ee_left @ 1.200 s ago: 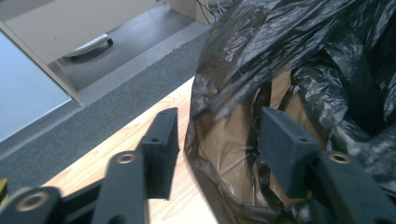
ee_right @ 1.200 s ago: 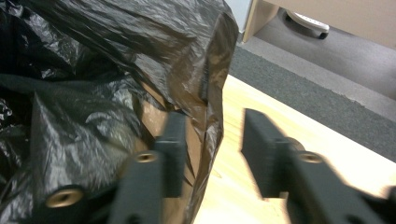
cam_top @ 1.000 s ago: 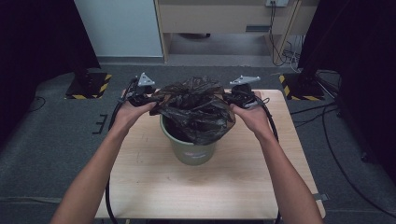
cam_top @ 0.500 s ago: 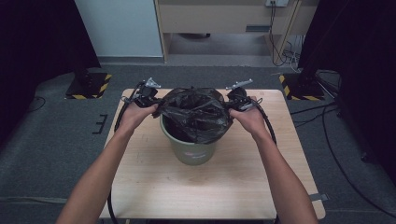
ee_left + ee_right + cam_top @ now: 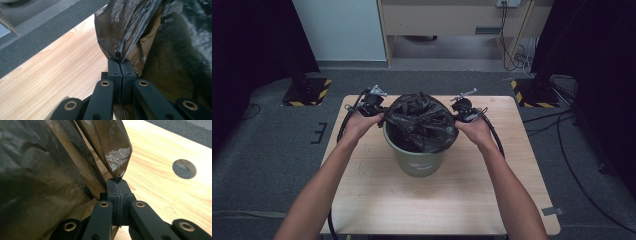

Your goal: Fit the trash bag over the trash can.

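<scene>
Both hands have lowered the black bag (image 5: pixel 421 122) onto the green bin (image 5: pixel 416 159), left gripper (image 5: pixel 121 65) and right gripper (image 5: pixel 117 183) pinching its edge shut, so I'd pull evenly outward over the rim.

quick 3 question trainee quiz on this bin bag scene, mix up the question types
1. True or false: the left gripper is shut on the black bag.
2. The bag sits over which thing? A) green bucket B) cardboard box C) metal tray
3. Fill the gap: in the right gripper view, the right gripper pinches a fold of the bag beside a round ____ in the table.

Key
1. True; both jaws meet on a pinch of film.
2. A
3. hole
</scene>
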Tool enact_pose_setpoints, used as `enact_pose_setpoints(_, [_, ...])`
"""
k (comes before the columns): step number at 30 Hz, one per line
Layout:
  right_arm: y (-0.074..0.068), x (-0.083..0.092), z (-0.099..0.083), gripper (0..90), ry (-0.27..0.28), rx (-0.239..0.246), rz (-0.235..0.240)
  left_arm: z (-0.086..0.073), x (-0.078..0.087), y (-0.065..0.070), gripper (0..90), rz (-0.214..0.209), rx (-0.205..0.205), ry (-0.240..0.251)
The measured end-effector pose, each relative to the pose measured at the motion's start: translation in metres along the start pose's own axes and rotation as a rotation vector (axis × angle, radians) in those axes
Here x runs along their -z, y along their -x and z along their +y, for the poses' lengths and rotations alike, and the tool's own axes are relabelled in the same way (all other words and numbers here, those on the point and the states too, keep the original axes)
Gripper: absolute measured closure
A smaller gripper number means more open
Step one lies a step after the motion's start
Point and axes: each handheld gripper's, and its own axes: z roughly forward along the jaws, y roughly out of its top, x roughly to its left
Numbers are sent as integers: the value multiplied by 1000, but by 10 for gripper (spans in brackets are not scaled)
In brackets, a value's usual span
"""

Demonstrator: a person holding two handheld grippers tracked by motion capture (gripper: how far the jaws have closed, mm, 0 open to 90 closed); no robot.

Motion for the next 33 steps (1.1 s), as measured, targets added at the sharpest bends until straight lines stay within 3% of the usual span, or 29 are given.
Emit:
enact_pose_setpoints(5, [0,-2,-1,900,-9,-8,2,-5,-4,-4,898,-5,2,-29])
enact_pose_setpoints(15, [3,1,-2,900,14,4,-9,-25,-11,-11,899,-7,42,-28])
enact_pose_setpoints(21, [1,2,-1,896,34,20,-1,-26,-10,-11,899,-12,38,-28])
enact_pose_setpoints(33, [1,3,-3,879,7,21,11,-30,-12,-9,899,-13,33,-28])
